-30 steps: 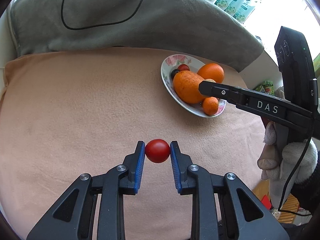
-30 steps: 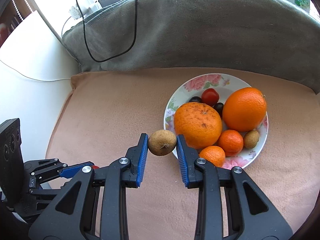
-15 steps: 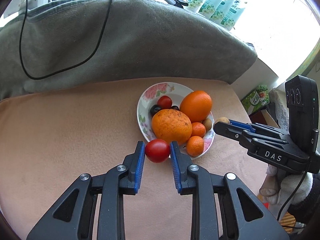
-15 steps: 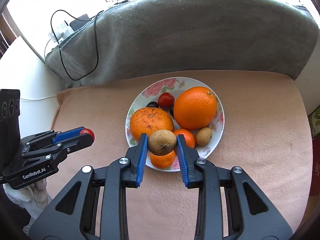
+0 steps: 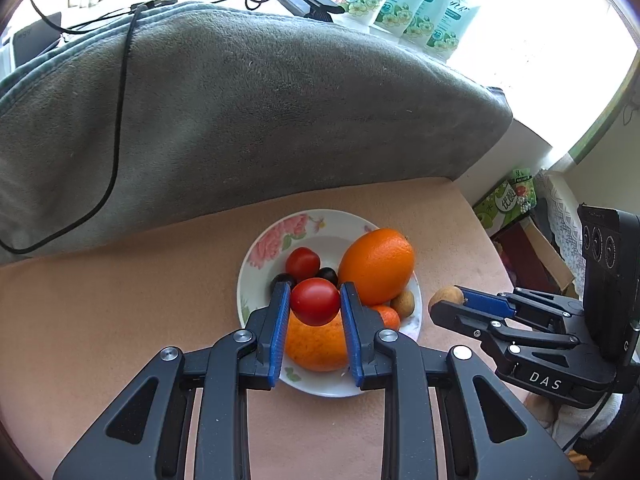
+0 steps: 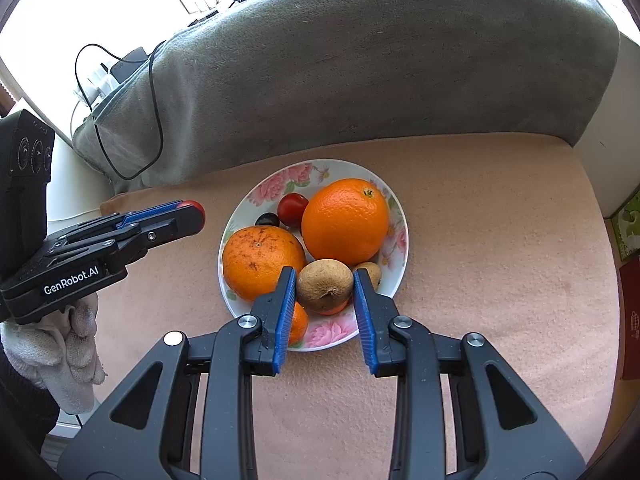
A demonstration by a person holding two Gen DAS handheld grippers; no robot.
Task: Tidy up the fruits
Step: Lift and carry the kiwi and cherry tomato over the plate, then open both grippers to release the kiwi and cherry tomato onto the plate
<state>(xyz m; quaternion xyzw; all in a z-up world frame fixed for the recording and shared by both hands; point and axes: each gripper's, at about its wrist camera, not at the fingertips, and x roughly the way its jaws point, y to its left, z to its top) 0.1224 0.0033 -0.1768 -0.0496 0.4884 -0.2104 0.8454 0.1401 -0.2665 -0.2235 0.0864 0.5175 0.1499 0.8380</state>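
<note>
A flowered white plate on the peach cushion holds two large oranges, small tangerines, a red tomato, dark plums and a small brown fruit. My left gripper is shut on a red tomato, held above the plate's near side. My right gripper is shut on a brown kiwi-like fruit, held over the plate's near edge. Each gripper shows in the other's view, the right one beside the plate, the left one left of it.
A grey cushion with a black cable backs the peach cushion. Green-white packs stand behind on the sill. A green box and clutter lie off the right edge.
Both grippers have moved in over the plate, each carrying its fruit. The left one came from the open cushion, the right one from the plate's left side.
</note>
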